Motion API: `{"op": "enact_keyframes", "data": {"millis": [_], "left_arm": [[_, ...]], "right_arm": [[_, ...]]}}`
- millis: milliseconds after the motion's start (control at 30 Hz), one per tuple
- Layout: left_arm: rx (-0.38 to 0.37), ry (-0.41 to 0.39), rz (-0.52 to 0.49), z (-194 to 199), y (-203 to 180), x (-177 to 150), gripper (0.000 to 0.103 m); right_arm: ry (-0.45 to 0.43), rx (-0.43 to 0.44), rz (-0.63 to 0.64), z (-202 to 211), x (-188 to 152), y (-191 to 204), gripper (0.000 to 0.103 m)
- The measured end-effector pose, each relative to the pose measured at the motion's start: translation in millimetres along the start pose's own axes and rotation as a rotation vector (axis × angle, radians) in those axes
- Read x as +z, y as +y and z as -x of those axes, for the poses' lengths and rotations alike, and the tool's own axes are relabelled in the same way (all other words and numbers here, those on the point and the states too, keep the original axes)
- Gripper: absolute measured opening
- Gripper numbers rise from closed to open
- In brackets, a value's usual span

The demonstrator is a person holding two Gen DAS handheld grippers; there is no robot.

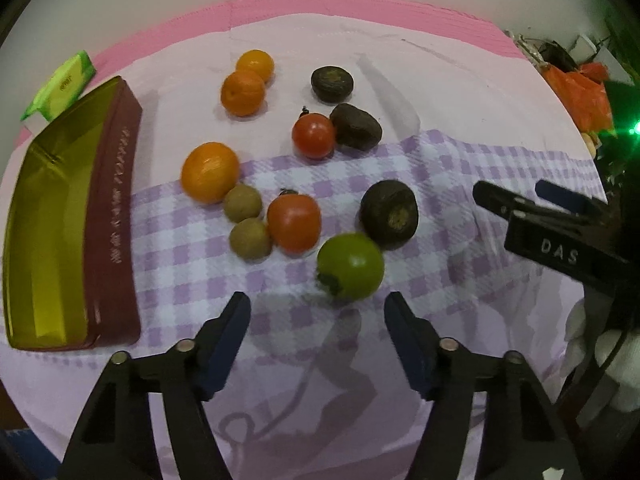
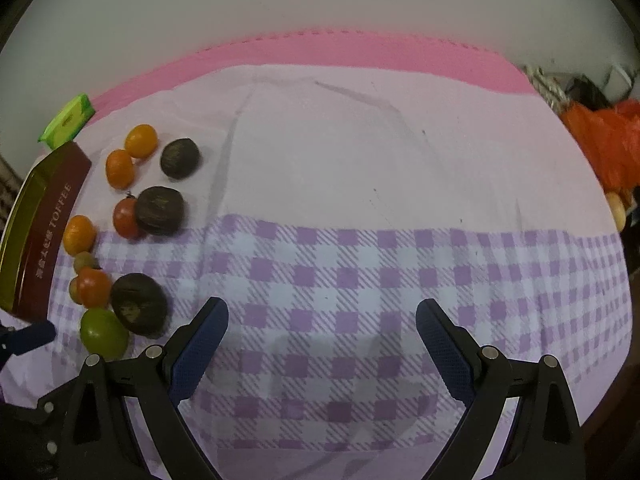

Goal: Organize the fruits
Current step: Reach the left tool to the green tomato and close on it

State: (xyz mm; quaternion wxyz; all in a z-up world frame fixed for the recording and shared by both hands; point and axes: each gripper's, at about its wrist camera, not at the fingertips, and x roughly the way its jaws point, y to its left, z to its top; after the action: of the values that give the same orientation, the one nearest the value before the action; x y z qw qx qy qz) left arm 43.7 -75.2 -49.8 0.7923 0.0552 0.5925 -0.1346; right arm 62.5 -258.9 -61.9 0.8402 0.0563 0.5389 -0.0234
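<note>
Fruits lie loose on the lilac cloth (image 1: pixel 440 128). My left gripper (image 1: pixel 318 304) is open and empty, just short of a green tomato (image 1: pixel 351 266). Beyond it lie a dark passion fruit (image 1: pixel 389 214), a red tomato (image 1: pixel 294 222), two small brown longans (image 1: pixel 242 203), an orange (image 1: pixel 210 172), a second red tomato (image 1: pixel 313 136), two more dark fruits (image 1: pixel 355 127) and two oranges (image 1: pixel 243 93). My right gripper (image 2: pixel 322 310) is open and empty over bare checked cloth (image 2: pixel 360 280), with the fruit group at its left, nearest the green tomato (image 2: pixel 103 333). It also shows in the left wrist view (image 1: pixel 516 196).
A gold and maroon toffee tin (image 1: pixel 60 220) lies at the left; it also shows in the right wrist view (image 2: pixel 36 236). A green packet (image 1: pixel 60 84) sits behind it. An orange plastic bag (image 2: pixel 612 144) and clutter lie off the right edge. A pink mat (image 2: pixel 340 52) borders the far side.
</note>
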Motion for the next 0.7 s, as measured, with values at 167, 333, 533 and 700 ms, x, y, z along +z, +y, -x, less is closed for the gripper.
{"op": "enact_keyframes", "data": {"millis": [167, 333, 533, 700], "left_arm": [[-0.038, 0.021, 0.003, -8, -4, 7, 0.047], [-0.041, 0.036, -0.011, -17, -10, 10, 0.044], [-0.041, 0.029, -0.012, -20, -12, 14, 0.037], [-0.052, 0.028, -0.013, -20, -9, 10, 0.033]], "right_arm": [[0.008, 0.006, -0.016, -3, 1, -3, 0.095], [0.02, 0.01, -0.011, -6, -1, 2, 0.095], [0.033, 0.015, -0.015, -9, -3, 2, 0.095], [0.039, 0.019, -0.023, -12, -4, 1, 0.095]]}}
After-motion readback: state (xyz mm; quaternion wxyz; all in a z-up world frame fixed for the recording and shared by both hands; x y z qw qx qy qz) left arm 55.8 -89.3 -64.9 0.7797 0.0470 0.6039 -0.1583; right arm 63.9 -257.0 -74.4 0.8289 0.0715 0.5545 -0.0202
